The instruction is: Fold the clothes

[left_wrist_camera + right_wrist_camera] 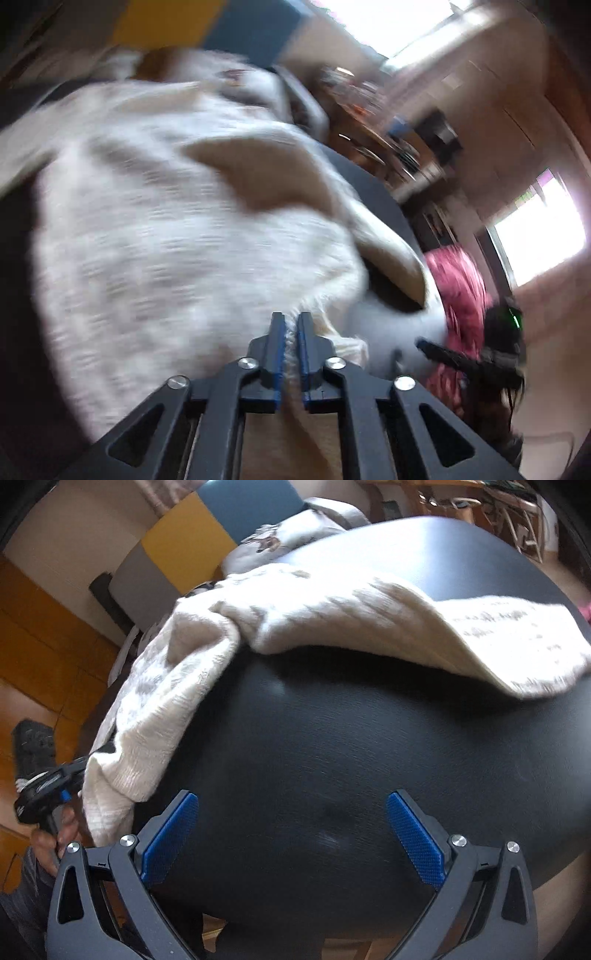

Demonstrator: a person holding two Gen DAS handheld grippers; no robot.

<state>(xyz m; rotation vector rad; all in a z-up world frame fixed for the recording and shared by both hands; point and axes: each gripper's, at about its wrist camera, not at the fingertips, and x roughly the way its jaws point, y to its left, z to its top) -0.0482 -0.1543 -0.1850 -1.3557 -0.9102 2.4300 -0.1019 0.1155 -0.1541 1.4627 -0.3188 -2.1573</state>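
**Left gripper clamped on the knit's edge, right one standing open**

Nearest the lens, the blue-padded jaws of our left gripper [291, 325] were closed tight on an edge of the cream ribbed knit garment [177, 229], a strip of the cloth showing between the pads. Seen from the right wrist, that same garment [332, 616] lay draped across the far half of the round black table [332, 760], one end hanging over the table's left rim where the left gripper [64, 781] held it. Our right gripper [291, 834] hung over bare tabletop near the table's front edge, jaws spread wide and holding nothing.

We judged this the start of a fold: one corner taken, the cloth not yet flat. Next, we reckoned, the right gripper needed a matching edge on the table's right side, so both could pull the knit flat.

A grey printed garment [280, 542] lay bunched at the table's far edge.
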